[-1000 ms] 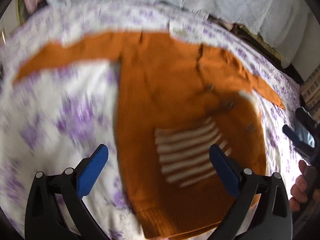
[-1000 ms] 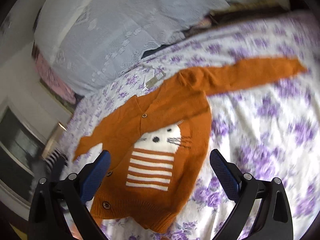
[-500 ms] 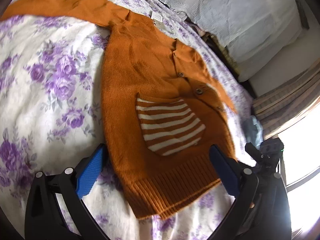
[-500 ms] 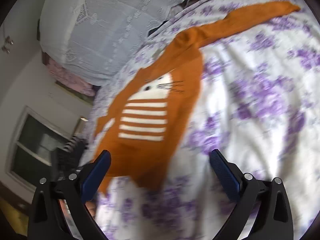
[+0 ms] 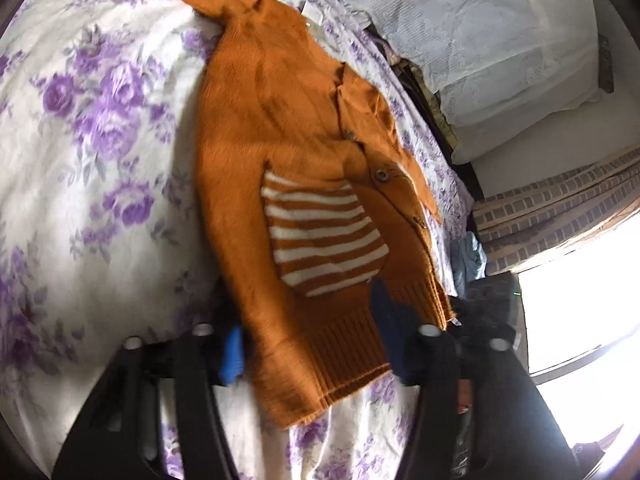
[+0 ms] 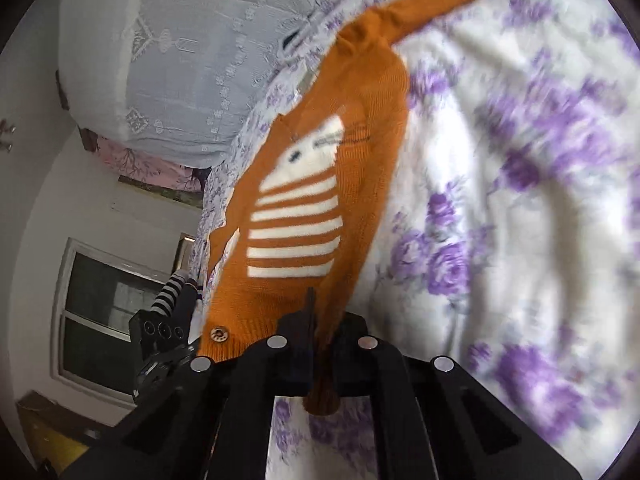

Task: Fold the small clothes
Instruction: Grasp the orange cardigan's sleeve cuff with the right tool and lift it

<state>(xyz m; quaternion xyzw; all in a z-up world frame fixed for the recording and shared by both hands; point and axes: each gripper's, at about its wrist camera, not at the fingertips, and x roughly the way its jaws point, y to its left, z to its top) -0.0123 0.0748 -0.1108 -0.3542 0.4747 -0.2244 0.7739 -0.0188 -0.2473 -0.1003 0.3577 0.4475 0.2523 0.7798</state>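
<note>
An orange knit cardigan (image 5: 280,152) with white stripes and buttons lies spread on a floral bedsheet (image 5: 100,160). In the left wrist view my left gripper (image 5: 316,344) is partly closed, its blue pads either side of the ribbed hem, which drapes between them. In the right wrist view the cardigan (image 6: 320,208) shows a white cat face and stripes. My right gripper (image 6: 320,344) is shut on the hem's right corner, and cloth hangs below the pads. The other gripper (image 6: 164,340) shows at the left of that view.
White lace-covered pillows (image 5: 500,28) lie at the head of the bed. A bright window (image 5: 580,300) and brick wall are on the right of the left view. A dark window (image 6: 104,308) shows in the right view. A blue cloth (image 5: 468,256) lies at the bed's edge.
Both grippers have dropped to the cardigan's hem. The right gripper went from wide open to shut on the hem corner. The left gripper's jaws have narrowed around the hem.
</note>
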